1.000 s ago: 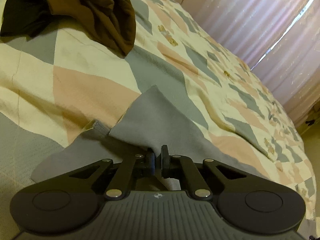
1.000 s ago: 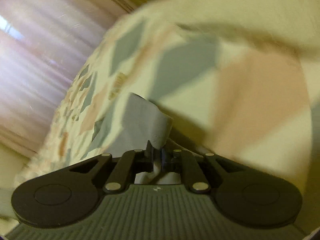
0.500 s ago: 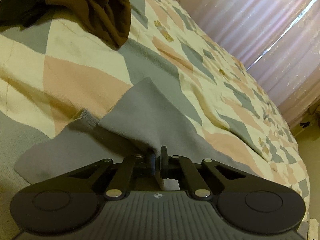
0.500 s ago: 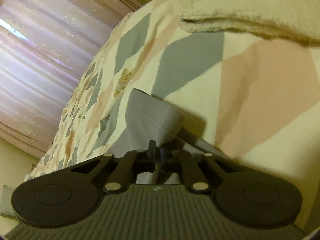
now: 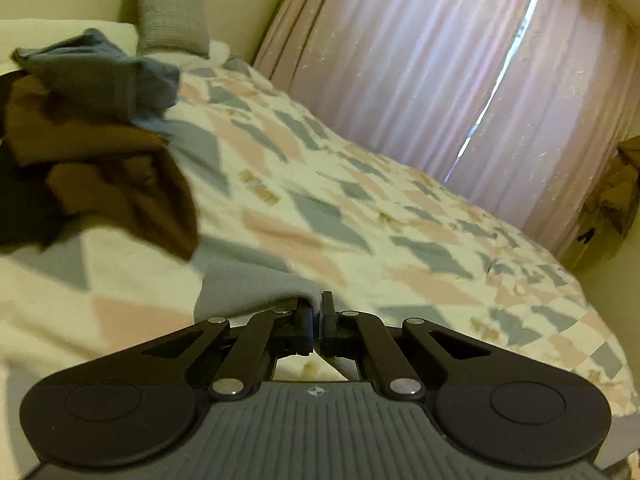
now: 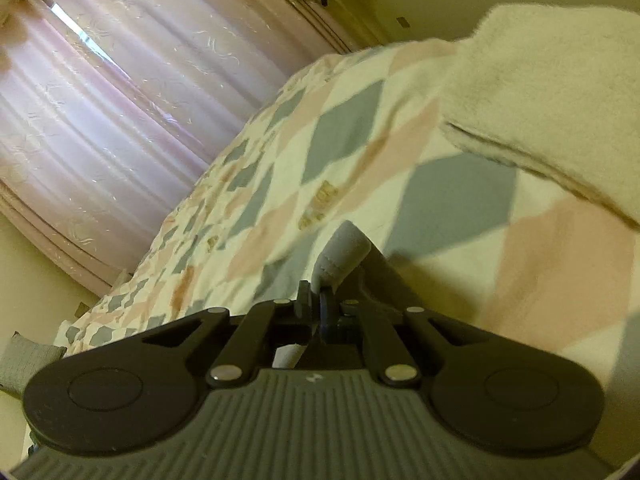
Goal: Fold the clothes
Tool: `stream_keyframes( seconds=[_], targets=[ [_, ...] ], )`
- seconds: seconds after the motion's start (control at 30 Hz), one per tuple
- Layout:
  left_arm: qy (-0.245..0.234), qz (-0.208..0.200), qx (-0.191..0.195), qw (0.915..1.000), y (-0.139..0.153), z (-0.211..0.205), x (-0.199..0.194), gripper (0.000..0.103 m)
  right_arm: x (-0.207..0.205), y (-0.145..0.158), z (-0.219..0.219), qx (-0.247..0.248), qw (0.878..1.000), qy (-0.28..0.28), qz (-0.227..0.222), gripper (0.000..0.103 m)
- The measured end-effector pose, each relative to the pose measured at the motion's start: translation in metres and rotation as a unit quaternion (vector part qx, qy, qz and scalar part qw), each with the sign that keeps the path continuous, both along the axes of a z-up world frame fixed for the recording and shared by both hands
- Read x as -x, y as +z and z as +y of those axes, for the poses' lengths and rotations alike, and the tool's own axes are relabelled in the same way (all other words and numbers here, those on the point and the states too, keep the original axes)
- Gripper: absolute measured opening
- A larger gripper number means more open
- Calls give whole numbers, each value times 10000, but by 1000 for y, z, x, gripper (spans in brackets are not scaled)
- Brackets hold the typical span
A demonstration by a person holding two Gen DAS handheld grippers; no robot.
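Grey knit garment [image 5: 248, 286], a soft jersey-like cloth with a stitched hem, hangs lifted just above the patchwork bed quilt [image 5: 360, 216], pinched at two edges. The left gripper [image 5: 316, 312] has its jaws closed tight on one bunched edge; the right gripper [image 6: 316, 300] is likewise clamped on a hemmed corner [image 6: 342, 250] that stands up in a small roll. By its look the cloth is light, limp and drapes freely, so it should sag between the holds unless kept taut; seams and corners seem the best places to grip. Nearby lie a crumpled brown garment [image 5: 120, 184] with a slate-blue one [image 5: 100, 76] on top, and a fluffy cream blanket [image 6: 552, 92]. Pink ribbed curtains [image 5: 440, 72] hang behind.
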State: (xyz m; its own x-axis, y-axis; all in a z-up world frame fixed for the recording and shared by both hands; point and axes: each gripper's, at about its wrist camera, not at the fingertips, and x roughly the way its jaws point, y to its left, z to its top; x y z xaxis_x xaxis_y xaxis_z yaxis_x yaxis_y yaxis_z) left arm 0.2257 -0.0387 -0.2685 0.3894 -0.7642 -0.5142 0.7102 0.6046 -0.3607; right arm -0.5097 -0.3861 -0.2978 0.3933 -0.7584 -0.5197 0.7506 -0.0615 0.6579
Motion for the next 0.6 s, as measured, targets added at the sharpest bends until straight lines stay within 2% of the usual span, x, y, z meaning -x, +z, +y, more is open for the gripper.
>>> stream_keyframes(
  seconds=[0.17,0.23,0.43,0.5,0.6],
  targets=[
    [270,570,-840,9945,-71,13,-2,2,11,-56,8,-822,9964,-120,141,4],
    [328,618,-936,9932,-81,13,-1,2,13,-68,10,-934,9954,-165,108,3],
    [279,129,-581,9978,-34,22,2,2,17,-17,16,-321,9988,-152,341,3],
    [267,-1,-472,9985,-22,24,4,2,18,-11,19,-298,9987,-129,389,3],
    [296,-145,-546,9980,-21,24,10,2,21,-4,23,-292,9985,-106,456,3]
  ],
)
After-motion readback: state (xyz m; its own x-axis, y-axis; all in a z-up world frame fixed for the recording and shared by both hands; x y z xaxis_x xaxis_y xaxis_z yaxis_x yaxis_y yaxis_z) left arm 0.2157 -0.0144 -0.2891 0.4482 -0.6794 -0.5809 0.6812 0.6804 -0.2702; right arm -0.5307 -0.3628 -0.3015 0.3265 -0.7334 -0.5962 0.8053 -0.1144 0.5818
